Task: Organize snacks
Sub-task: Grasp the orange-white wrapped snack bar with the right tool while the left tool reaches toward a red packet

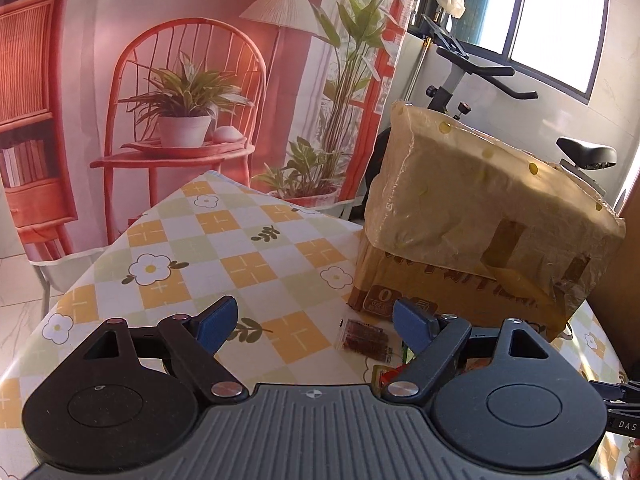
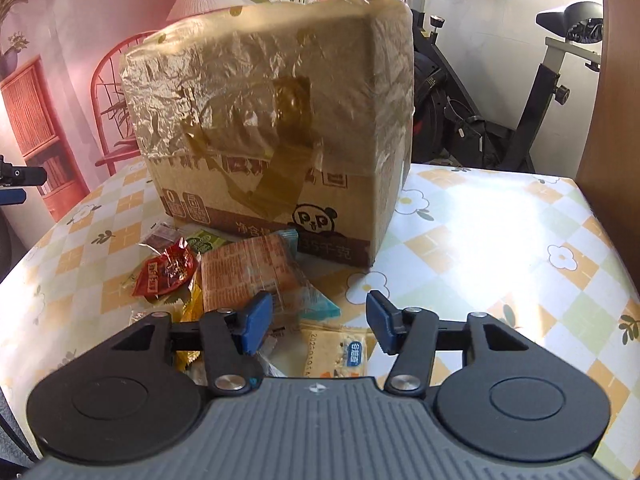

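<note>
A tape-patched cardboard box (image 1: 480, 220) (image 2: 272, 128) stands on the checked tablecloth (image 1: 240, 248). In front of it lies a heap of snack packets: a red one (image 2: 168, 272), a large orange one (image 2: 248, 276), a green one (image 2: 202, 242), a teal one (image 2: 320, 308) and a pale cracker packet (image 2: 334, 354). My right gripper (image 2: 320, 322) hovers open over the heap's near edge, the cracker packet below its gap, no pad pressing anything. My left gripper (image 1: 316, 324) is open above the cloth, with a dark red see-through packet (image 1: 366, 338) lying near its right finger.
An exercise bike (image 1: 480, 72) (image 2: 500, 120) stands behind the table, by a window. A printed backdrop of a chair and plants (image 1: 180, 80) hangs at the back left. A brown wooden panel (image 2: 616, 80) borders the table's right side. Sunlit cloth (image 2: 500, 240) lies right of the box.
</note>
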A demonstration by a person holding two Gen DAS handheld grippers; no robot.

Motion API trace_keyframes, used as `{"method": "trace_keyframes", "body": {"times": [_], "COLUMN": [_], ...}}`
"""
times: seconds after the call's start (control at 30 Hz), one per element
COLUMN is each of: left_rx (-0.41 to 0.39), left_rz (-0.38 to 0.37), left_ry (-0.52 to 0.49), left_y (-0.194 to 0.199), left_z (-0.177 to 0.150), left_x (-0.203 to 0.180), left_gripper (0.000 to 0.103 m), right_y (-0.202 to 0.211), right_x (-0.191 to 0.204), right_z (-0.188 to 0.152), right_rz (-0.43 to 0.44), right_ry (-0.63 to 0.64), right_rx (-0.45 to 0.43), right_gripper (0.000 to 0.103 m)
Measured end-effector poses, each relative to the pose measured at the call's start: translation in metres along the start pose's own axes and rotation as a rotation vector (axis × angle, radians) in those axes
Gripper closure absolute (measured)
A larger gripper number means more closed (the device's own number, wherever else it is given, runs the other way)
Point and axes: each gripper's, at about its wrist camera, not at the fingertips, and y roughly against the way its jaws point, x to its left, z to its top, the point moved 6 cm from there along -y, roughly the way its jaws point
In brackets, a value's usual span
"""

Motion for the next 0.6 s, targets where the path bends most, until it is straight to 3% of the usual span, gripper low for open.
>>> {"method": "trace_keyframes", "body": {"times": [0.07,0.13,0.47,0.53,0.6], "left_rx": [-0.019,0.011,0.075,0.083,0.1], "left_rz": [-0.001,-0.014,-0.003,0.014,0.019], "left_ry": [-0.014,0.002,-0.022,-0.026,-0.027], "left_y": [0.0,-0.005,-0.016,-0.019,-0.024], "left_z": [-0.011,-0.021,-0.048,-0.05,-0.051], "left_x": [-0.004,-0.007,-0.02,-0.023,-0.025], "left_gripper": [0.017,0.017,0.019,0.019,0.019], "right_y": [-0.003,-0.007,-0.023,-0.024,-0.026], "right_x": [-0.011,-0.015,-0.01,-0.016,-0.029], "right_z": [-0.014,-0.024,-0.047,-0.047,-0.046], "right_rz": [-0.029,-0.056,-0.008,-0.017,-0.079], "right_ry": [-0.036,-0.038,-0.029,-0.044,-0.093], "right_rx": [0.012,0.031,0.05,0.004,-0.04], "right_gripper": [0.052,0.055,0.059,0.06,0.063]}}
